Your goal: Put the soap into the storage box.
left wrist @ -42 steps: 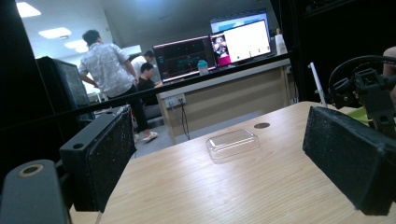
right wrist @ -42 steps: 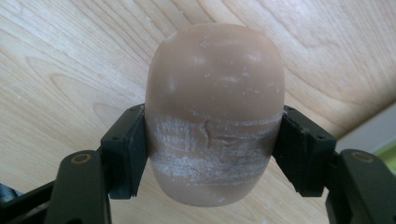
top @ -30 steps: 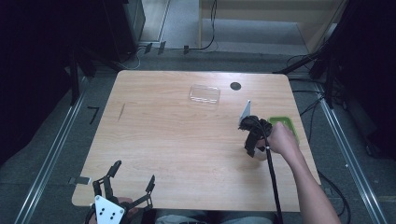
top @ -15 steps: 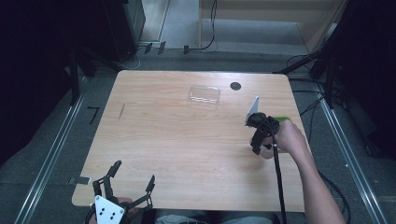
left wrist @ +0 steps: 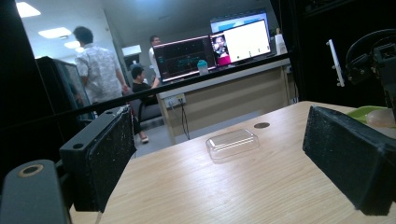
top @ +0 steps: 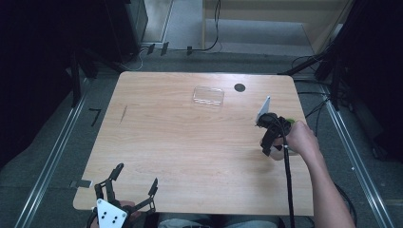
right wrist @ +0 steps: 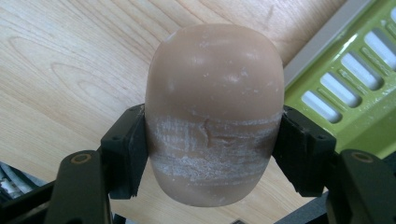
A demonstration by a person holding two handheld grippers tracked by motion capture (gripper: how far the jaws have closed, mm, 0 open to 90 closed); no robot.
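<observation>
My right gripper (right wrist: 212,144) clamping jaws on the soap (right wrist: 215,107) sides, its long axis running away from me, above the worktop (right wrist: 70,56), beside the green tray (right wrist: 355,79), left gripper (left wrist: 233,163) gaping empty

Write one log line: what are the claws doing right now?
right claw: shut on brown soap bar, above table | green slotted tray: beside it | left claw: open, holding nothing | clear lid: untouched

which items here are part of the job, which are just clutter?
In the job:
soap bar, clamped in the right gripper jaws
green tray beside it
clear lid, probably

Lying about:
left gripper, open, idle at the near table edge
black disc
</observation>
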